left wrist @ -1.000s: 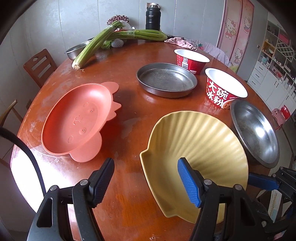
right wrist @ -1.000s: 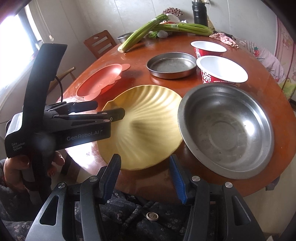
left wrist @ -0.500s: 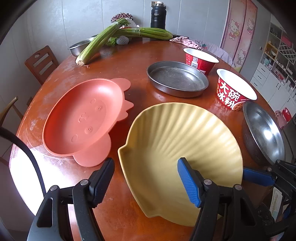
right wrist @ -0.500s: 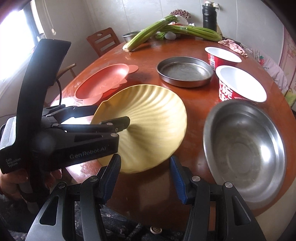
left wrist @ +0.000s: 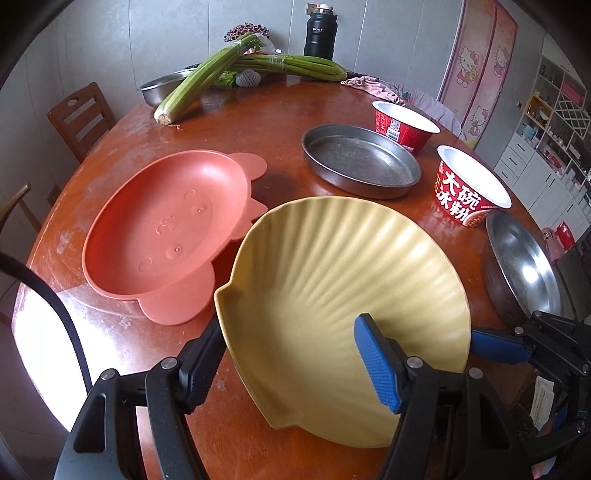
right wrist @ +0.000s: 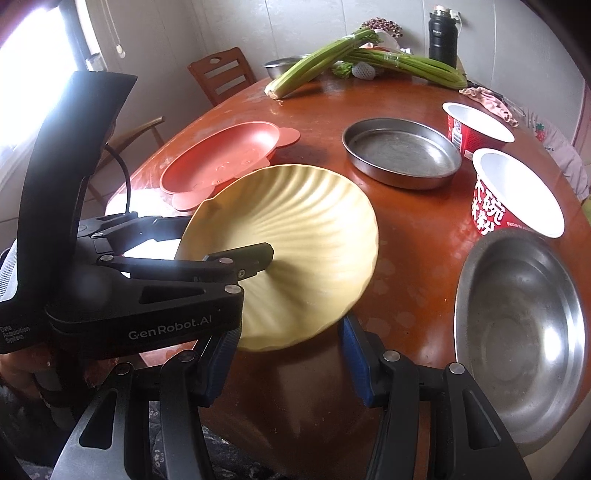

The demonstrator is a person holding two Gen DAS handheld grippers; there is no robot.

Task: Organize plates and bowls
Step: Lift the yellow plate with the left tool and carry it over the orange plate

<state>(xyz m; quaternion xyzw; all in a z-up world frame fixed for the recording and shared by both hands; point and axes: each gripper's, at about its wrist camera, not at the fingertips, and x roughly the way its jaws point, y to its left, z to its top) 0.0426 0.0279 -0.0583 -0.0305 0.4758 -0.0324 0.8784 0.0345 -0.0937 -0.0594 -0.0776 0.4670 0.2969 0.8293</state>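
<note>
**A:** On the round reddish-brown wooden table [left wrist: 280,122], what was the left gripper [left wrist: 288,354] doing?

**B:** Its jaws were clamped on the near edge of the yellow shell-shaped ribbed plate [left wrist: 332,280], one finger above, one below. The right-wrist view showed it from the side: upper finger [right wrist: 255,254] on the plate's inner face. Plate looked lifted and tilted, far rim overlapping the edge of the salmon-pink bear-shaped plastic plate [left wrist: 166,236].

**A:** Why edge grip?

**B:** My read: the plate was too wide to span, so pinching the rim was the only option. The tilt follows from holding it at one side.

**A:** Right gripper [right wrist: 288,354]?

**B:** Fingers apart, holding nothing, hovering at the near table edge just under the yellow plate's rim. Probably parked out of the way.

**A:** Destination?

**B:** Judging by the overlap, the pink plate: stacking plastic on plastic. Not seated there yet.

**A:** The rest?

**B:** Shallow round steel pan [left wrist: 360,160] mid-table; deep steel bowl [right wrist: 517,332] at the near right edge. Two red paper noodle bowls [left wrist: 471,195] between them, apart from each other. None stacked.

**A:** Clutter?

**B:** Bundled green celery stalks [left wrist: 207,85], a black thermos [left wrist: 319,31] and a pink cloth [left wrist: 369,86] at the far side, well apart from the work.

**A:** Risk?

**B:** Single rim pinch on a smooth plate; it could pivot in the pads.
</note>
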